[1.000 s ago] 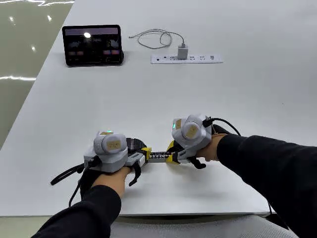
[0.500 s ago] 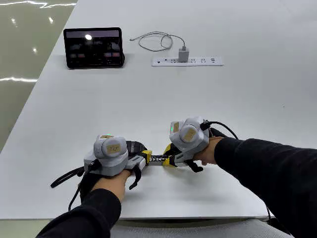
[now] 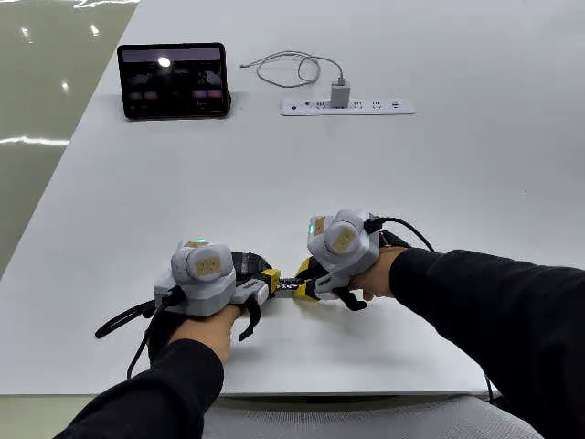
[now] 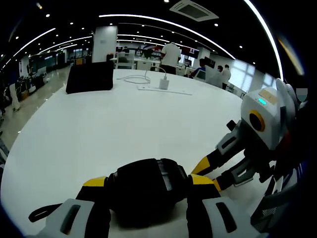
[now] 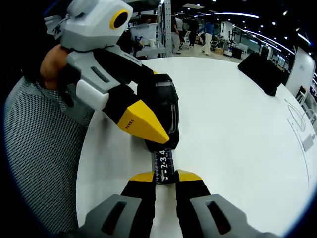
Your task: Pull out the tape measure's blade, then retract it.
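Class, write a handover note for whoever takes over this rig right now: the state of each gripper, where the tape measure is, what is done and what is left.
Left gripper: shut on the tape's case, low over the table near its front edge.
Right gripper: shut on the blade, close to the case.
Done: the blade is out only a short way. The grippers have drawn closer over the last second, so the retract seems under way.
Left: feed the rest of the blade back in, then let go.
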